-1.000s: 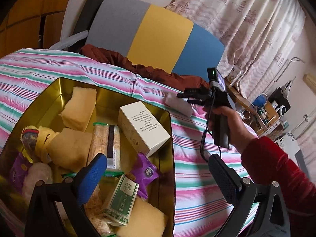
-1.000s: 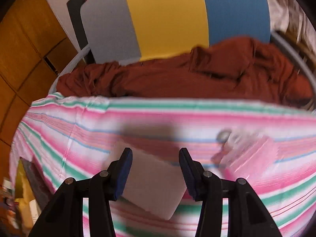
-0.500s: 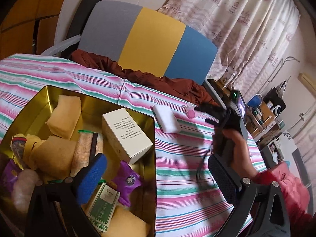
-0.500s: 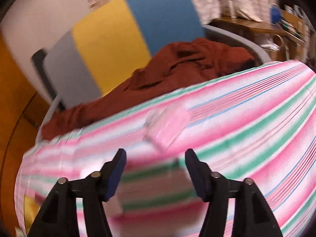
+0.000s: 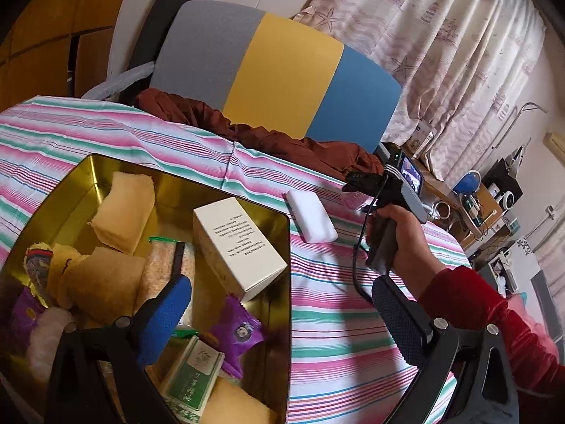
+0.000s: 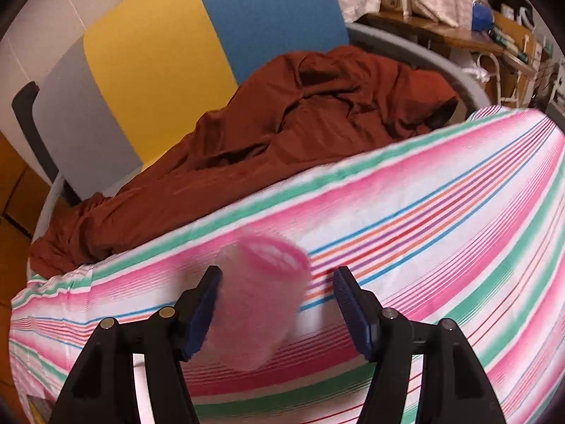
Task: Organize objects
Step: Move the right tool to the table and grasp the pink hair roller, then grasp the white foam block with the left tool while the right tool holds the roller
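The left gripper hangs with jaws apart and nothing between them, above the right edge of the gold tin at the table's left side. The right gripper stands open, its jaws having just been opening; a pink item, apparently a clear-wrapped packet (blurred), lies between the pads near the table's far edge, close against the left pad.

Risks:
- The item sits off-centre between the jaws. Closing from this position may push it sideways or pinch only one edge.
- Its wrapping looks thin and slick; a light grip may let it slip during the carry to the tin.
- The white block lies just beyond the tin's far right corner, in the carry path, and could be knocked.

Count, left to right:
- Tin: one, holding several yellow sponges, one white box, two purple packets and one green packet.
- White block: one.
- Pink item: one.
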